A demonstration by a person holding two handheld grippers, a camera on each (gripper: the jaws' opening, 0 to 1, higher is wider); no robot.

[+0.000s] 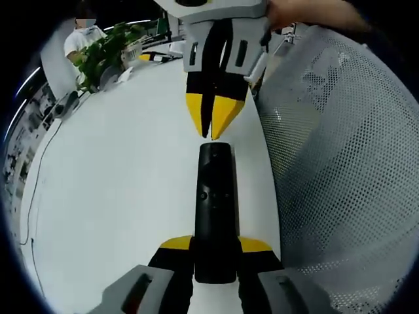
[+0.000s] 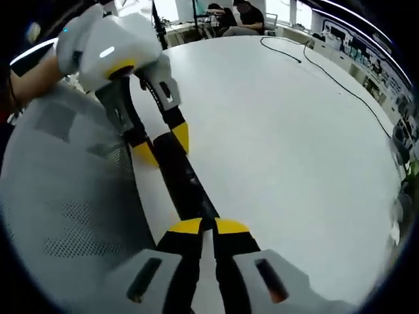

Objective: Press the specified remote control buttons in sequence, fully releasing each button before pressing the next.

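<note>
A slim black remote control [image 1: 215, 203] lies lengthwise over the white table [image 1: 118, 183], and small buttons show at its middle. My left gripper [image 1: 216, 244] is shut on the remote's near end, one yellow-tipped finger on each side. My right gripper [image 1: 213, 131] comes down from above with its yellow tips shut together, right at the remote's far end. In the right gripper view, my right gripper [image 2: 209, 227] is shut and its tips sit over the end of the remote [image 2: 183, 180]. The left gripper [image 2: 160, 147] clamps the other end. I cannot tell whether a button is pressed.
A white mesh chair back [image 1: 340, 144] stands close along the table's edge [image 2: 59, 196]. A potted plant [image 1: 105, 52] and clutter sit at the far end. A thin cable [image 2: 327, 65] runs across the table. People [image 2: 229, 14] sit far off.
</note>
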